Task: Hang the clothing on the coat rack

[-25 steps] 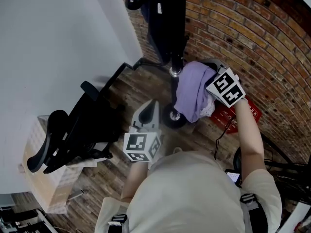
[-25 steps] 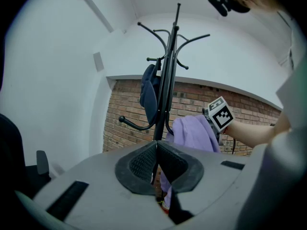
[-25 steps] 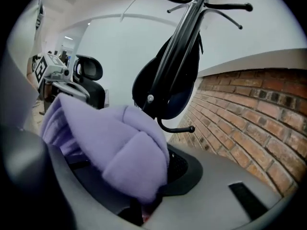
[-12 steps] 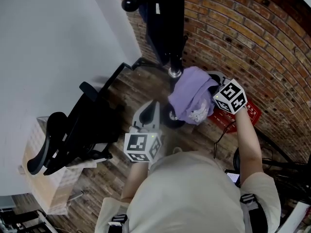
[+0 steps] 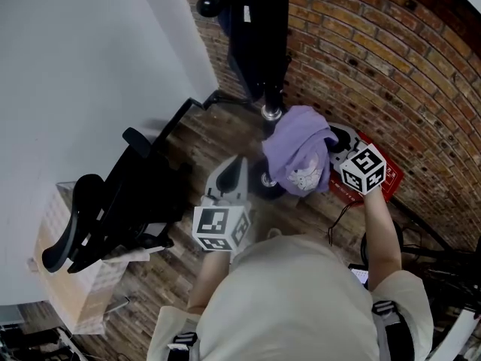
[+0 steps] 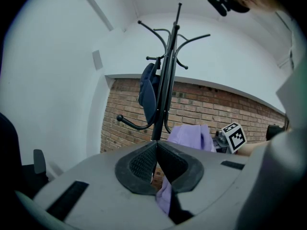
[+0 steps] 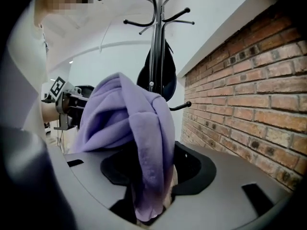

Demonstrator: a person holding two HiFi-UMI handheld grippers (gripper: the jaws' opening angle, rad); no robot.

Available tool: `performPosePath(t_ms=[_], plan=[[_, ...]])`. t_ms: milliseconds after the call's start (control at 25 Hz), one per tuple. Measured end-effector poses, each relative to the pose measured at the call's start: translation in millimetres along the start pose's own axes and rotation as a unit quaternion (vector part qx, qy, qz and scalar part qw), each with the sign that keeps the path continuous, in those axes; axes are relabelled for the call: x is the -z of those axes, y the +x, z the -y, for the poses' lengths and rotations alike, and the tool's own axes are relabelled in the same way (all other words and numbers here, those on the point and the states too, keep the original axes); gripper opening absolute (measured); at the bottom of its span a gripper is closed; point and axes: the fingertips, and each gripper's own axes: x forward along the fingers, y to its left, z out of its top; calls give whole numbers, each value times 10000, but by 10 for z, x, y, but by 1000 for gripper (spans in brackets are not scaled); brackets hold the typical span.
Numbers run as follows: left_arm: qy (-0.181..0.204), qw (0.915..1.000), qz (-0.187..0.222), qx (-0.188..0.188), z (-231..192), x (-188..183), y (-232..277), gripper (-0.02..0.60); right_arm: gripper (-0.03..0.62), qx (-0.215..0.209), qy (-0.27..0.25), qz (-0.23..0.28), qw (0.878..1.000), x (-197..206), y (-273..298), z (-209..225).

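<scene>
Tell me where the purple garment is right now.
In the head view the purple garment is right of centre, beside the coat rack and near the brick wall. A fold hangs between the jaws of the right gripper, which have just been opening.

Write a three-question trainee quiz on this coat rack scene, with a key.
1. True or false: the left tool has its jaws wide apart.
2. What colour is the garment lying between the jaws of the right tool? A purple, B red, C green.
3. What already hangs on the coat rack?

Key:
1. False: its jaws are together.
2. A. The right tool's jaws have just been opening and stand apart, with the garment draped between them.
3. Dark blue clothing.
</scene>
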Motion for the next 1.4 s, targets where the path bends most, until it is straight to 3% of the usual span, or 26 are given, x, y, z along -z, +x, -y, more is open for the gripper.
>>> performPosePath(t_ms=[520,680,800,1120,1400], plan=[[-2,9998,26,173,52,-36,-141,5,173,983,129,295,9946,-115,-562,-7],[15,9997,19,261,87,-41,-252,5,173,1296,304,641,9890,-278,-785,-126],[12,9995,0,309,85,-33,-379,5,169,1431,383,862,9852,-418,-906,-325],[11,9986,-60,530,97,6,-839,5,40,1902,311,1027,9759,-628,-1069,-1054],[9,9977,-113,671,69,109,-1350,5,12,1969,499,1207,9717,-702,-1147,-1781]])
